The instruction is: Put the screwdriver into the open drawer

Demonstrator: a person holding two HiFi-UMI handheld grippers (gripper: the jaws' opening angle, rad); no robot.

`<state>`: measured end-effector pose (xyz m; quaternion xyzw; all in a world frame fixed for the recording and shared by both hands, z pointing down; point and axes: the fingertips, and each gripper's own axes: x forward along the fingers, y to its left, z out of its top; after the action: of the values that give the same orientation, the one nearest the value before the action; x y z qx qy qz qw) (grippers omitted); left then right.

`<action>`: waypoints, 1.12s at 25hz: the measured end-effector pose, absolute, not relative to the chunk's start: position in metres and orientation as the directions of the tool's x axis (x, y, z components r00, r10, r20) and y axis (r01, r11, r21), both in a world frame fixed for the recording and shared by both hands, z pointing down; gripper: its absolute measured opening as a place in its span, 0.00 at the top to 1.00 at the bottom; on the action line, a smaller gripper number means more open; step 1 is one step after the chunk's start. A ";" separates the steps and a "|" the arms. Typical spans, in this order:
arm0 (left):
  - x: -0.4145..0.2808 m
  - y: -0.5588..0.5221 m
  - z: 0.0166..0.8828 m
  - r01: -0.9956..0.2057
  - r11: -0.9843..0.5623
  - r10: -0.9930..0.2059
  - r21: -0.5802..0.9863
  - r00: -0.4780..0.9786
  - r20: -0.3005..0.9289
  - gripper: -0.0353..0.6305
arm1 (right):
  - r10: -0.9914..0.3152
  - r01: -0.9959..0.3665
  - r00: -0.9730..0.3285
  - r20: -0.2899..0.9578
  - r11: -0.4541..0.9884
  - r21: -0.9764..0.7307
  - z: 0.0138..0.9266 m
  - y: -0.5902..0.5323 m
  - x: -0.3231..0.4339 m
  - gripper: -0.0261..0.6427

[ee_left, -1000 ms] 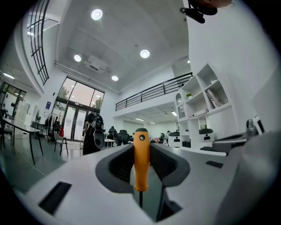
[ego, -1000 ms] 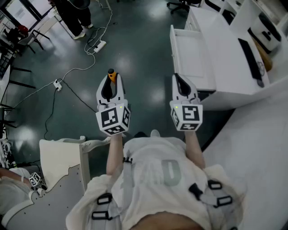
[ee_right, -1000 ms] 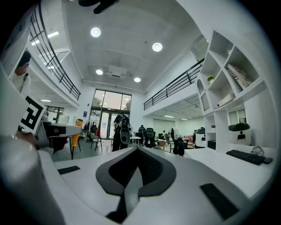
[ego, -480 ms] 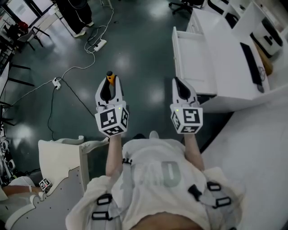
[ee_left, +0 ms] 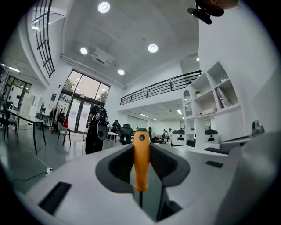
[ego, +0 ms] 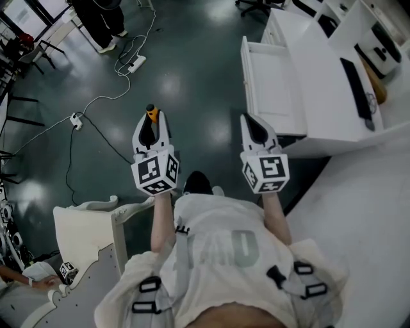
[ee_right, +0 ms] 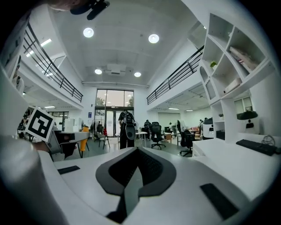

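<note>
In the head view my left gripper (ego: 152, 123) is held out level over the dark floor, shut on a screwdriver (ego: 152, 113) whose orange handle pokes out past the jaw tips. The left gripper view has that orange handle (ee_left: 141, 156) upright between the dark pads (ee_left: 120, 165), its thin metal shaft running back toward the camera. My right gripper (ego: 246, 120) is shut and holds nothing; in the right gripper view its jaws (ee_right: 137, 154) meet at the tip. The open white drawer (ego: 272, 83) sticks out of the desk ahead and right of the right gripper; what shows of its inside is bare.
The white desk (ego: 320, 64) carries a black keyboard (ego: 354, 80). Power strips (ego: 134, 63) and a white cable (ego: 96, 102) lie on the floor ahead left. A person (ego: 96, 19) stands at the far left. A white chair (ego: 83, 224) is at my lower left.
Both grippers have drifted a little to the left in the head view, the left still holding the screwdriver. A dark shoe now shows between my arms.
</note>
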<state>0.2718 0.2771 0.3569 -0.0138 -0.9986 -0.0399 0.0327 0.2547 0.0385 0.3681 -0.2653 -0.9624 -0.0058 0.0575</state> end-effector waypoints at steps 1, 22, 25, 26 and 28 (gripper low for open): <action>0.268 0.277 0.358 0.032 0.996 0.026 0.085 -0.997 0.066 0.78 | 0.520 0.522 -0.846 0.120 0.853 -0.013 0.369 0.040 0.252 0.96; 0.058 0.297 0.360 -0.147 0.985 -0.152 0.089 -0.987 0.053 0.78 | 0.484 0.503 -0.851 0.205 0.863 0.052 0.378 0.105 0.094 0.96; 0.024 0.307 0.356 -0.166 0.982 -0.170 0.093 -0.985 0.041 0.78 | 0.478 0.496 -0.855 0.201 0.867 0.049 0.376 0.118 0.061 0.96; 0.013 0.312 0.355 -0.170 0.982 -0.174 0.087 -0.984 0.034 0.78 | 0.473 0.491 -0.859 0.197 0.870 0.048 0.375 0.123 0.048 0.96; -0.011 0.324 0.351 -0.179 0.982 -0.181 0.063 -0.983 0.025 0.78 | 0.466 0.485 -0.862 0.201 0.873 0.053 0.372 0.136 0.023 0.96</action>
<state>-0.0110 0.3235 0.3506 0.0904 -0.9953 -0.0301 0.0155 0.0234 0.1361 0.3720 -0.2466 -0.9634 -0.0511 0.0915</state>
